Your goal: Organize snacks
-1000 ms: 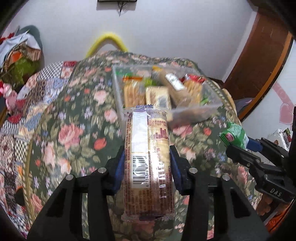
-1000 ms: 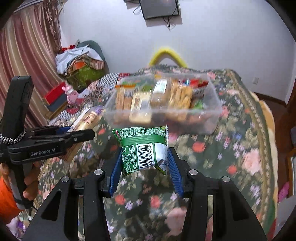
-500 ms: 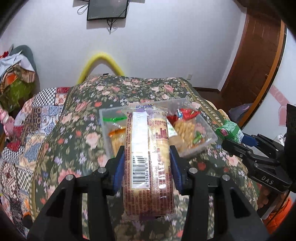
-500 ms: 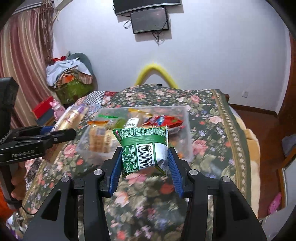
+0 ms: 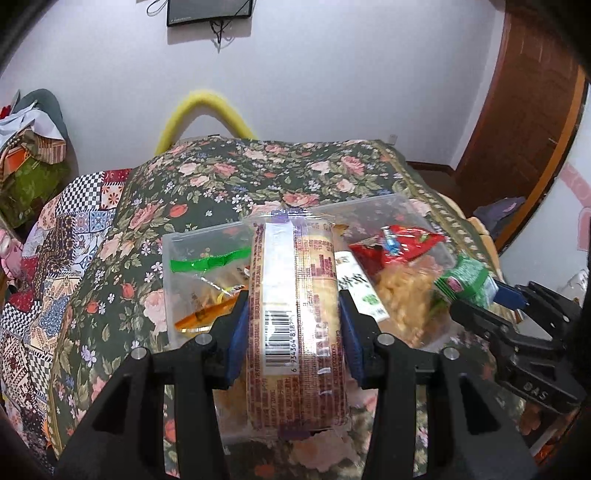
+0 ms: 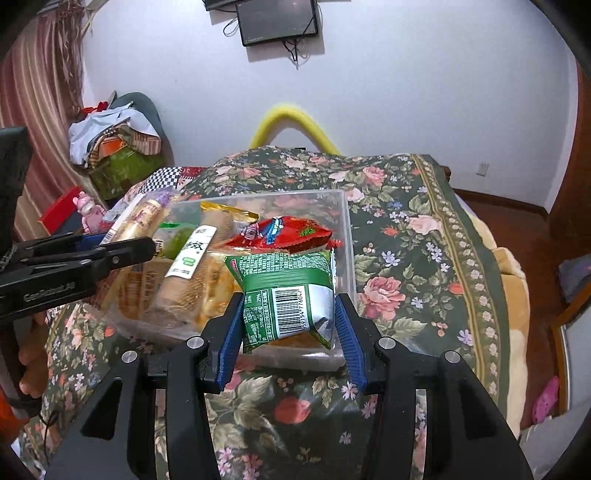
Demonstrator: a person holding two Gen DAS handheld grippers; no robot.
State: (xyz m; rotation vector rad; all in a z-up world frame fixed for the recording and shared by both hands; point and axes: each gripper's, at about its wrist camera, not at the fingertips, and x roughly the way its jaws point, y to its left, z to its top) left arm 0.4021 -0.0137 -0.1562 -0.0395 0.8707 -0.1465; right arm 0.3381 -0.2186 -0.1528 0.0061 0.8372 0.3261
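Observation:
My left gripper (image 5: pixel 291 306) is shut on a long beige cracker pack (image 5: pixel 295 332) with a barcode, held lengthwise over the near side of a clear plastic bin (image 5: pixel 192 236). In the right wrist view, my right gripper (image 6: pixel 288 310) is shut on a green snack packet (image 6: pixel 284 280) at the near right corner of the same bin (image 6: pixel 345 221). Each gripper shows in the other view: the right gripper (image 5: pixel 480 306) with the green packet (image 5: pixel 465 280), and the left gripper (image 6: pixel 122 254) with the cracker pack (image 6: pixel 144 214). The bin holds several snacks, among them a red packet (image 6: pixel 291 232).
The bin stands on a bed with a dark floral cover (image 6: pixel 406 240). A patchwork quilt (image 5: pixel 55 258) lies at the left, a yellow arch (image 5: pixel 207 110) at the far end. A clothes pile (image 6: pixel 110 147) is on the left, a wooden door (image 5: pixel 528 110) on the right, a screen (image 6: pixel 277 18) on the wall.
Both grippers have moved across the bed with their packs still held. The bin has slid lower in both views and now sits right behind the held packs.

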